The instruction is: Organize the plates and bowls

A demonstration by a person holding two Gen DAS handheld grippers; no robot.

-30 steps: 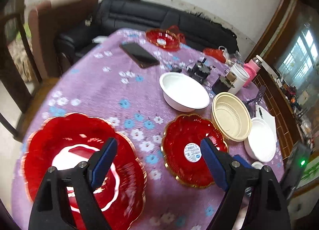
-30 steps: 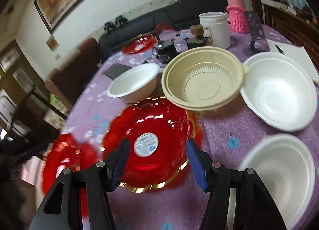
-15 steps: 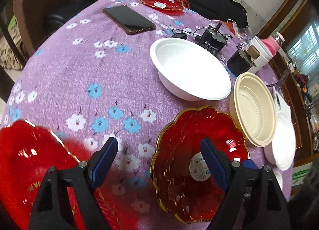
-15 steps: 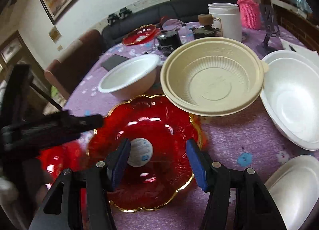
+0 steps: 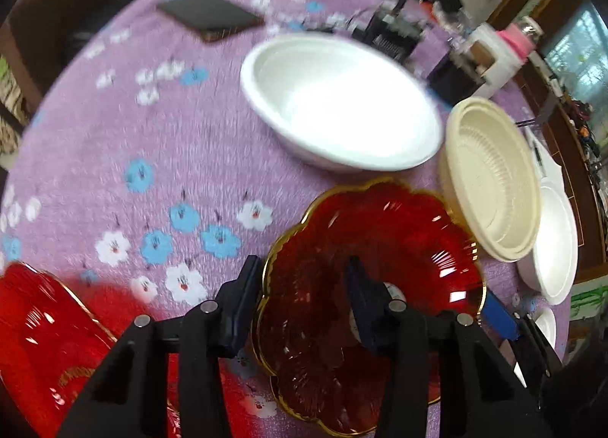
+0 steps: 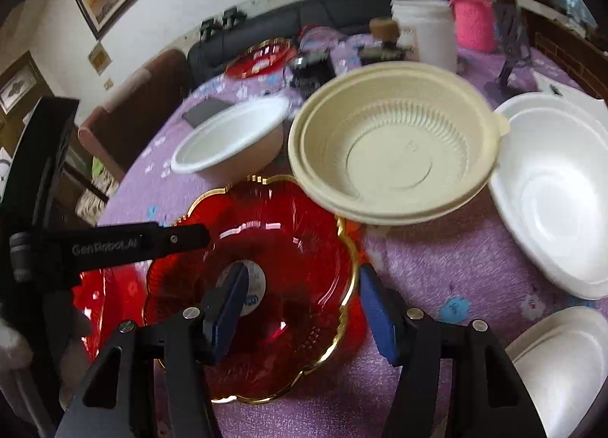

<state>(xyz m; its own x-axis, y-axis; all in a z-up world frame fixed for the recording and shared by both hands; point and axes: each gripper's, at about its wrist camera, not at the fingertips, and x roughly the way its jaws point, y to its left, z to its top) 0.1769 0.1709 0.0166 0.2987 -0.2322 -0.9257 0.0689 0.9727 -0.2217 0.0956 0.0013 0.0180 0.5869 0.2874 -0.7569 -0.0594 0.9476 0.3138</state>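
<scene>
1. The scalloped plate [image 6: 266, 248] lies nearest on the table [image 6: 437, 259].
2. The ribbed bowl [image 6: 395, 141] overlaps that plate's far right rim.
3. A smooth bowl [image 6: 231, 141] sits behind-left.
4. Another bowl [image 6: 558, 187] lies to the ribbed bowl's right.
5. A second plate [image 5: 41, 335] lies left.

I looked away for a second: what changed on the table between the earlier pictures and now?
The left gripper swung from the big red plate to the gold-rimmed red dish, its jaws closing astride the near rim. The right gripper stayed open astride the opposite rim. The bowls kept their places.
</scene>
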